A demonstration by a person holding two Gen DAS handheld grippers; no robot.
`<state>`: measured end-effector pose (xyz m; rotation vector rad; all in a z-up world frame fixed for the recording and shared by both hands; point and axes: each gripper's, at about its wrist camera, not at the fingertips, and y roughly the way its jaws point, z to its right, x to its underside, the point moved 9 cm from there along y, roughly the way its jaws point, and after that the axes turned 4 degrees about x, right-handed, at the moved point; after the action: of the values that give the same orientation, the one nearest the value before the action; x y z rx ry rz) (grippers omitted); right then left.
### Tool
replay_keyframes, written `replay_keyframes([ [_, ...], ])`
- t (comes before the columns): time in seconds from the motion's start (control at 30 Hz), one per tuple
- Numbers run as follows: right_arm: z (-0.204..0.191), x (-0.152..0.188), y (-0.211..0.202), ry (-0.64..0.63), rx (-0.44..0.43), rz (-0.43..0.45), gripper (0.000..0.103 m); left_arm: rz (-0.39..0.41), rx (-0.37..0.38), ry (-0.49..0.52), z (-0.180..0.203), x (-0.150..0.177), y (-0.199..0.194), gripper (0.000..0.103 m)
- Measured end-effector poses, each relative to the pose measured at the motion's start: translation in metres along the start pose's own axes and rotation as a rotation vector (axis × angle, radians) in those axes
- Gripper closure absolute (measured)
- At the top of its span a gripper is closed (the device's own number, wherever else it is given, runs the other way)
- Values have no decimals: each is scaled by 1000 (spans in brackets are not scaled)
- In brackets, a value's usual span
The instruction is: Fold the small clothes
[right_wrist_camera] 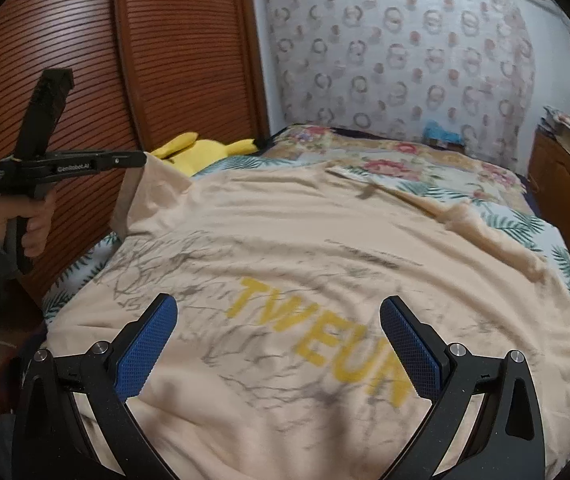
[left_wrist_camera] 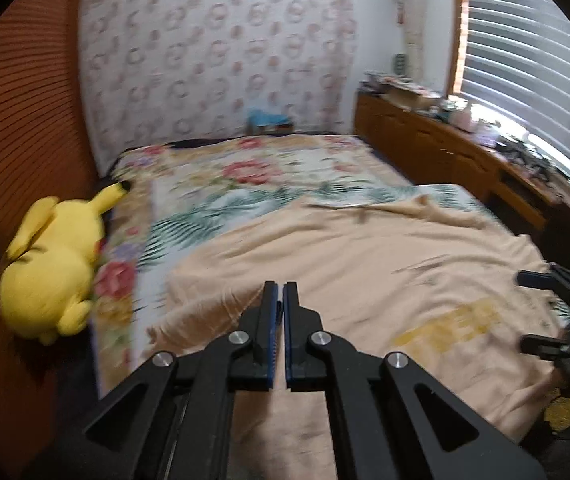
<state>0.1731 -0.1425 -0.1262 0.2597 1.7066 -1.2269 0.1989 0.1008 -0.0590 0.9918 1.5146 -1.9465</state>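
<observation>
Spreading over most of the floral bedspread (right_wrist_camera: 425,172), the peach T-shirt (right_wrist_camera: 325,240) lies nearly flat with its yellow lettering (right_wrist_camera: 317,340) facing up, and its length runs away from you toward the wallpapered wall (right_wrist_camera: 405,60). Beyond its left edge a yellow plush toy (left_wrist_camera: 51,268) sits against the slatted wooden doors (right_wrist_camera: 165,60), well clear of the cloth.

Your left gripper (right_wrist_camera: 143,159) is raised above the shirt's left side with its jaws pressed together, and the right wrist view shows a corner of fabric, probably the sleeve or shoulder, pinched at its tip and lifted into a peak while the rest of the shirt stays on the bed. In its own blurred view you can't quite see the cloth between the pads.

Your right gripper (right_wrist_camera: 279,340) hovers just over the printed chest, jaws spread wide and holding nothing.

What matters next: the held edge is on the left, the shirt's body lies to the right of it, so the fold likely goes across the long axis toward your free gripper, which is the nearer one to pin or smooth the middle.
</observation>
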Motion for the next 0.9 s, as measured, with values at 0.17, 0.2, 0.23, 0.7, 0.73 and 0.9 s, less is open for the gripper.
replay_keyframes([
  [0.17, 20, 3, -8, 34, 26, 7, 0, -7, 42, 42, 42, -3, 3, 103],
  [0.2, 23, 4, -9, 38, 31, 6, 0, -9, 43, 48, 45, -2, 2, 103],
  [0.23, 25, 5, -9, 41, 36, 3, 0, -10, 42, 54, 47, -2, 2, 103],
  [0.7, 4, -20, 1, -55, 31, 7, 0, 17, -93, -11, -11, 40, -37, 43],
  [0.73, -2, -24, 3, -66, 22, 6, 0, -2, -106, -22, -20, 51, -35, 43],
  [0.9, -33, -43, 19, -144, -25, 4, 0, -87, -153, -95, -58, 103, -24, 43],
])
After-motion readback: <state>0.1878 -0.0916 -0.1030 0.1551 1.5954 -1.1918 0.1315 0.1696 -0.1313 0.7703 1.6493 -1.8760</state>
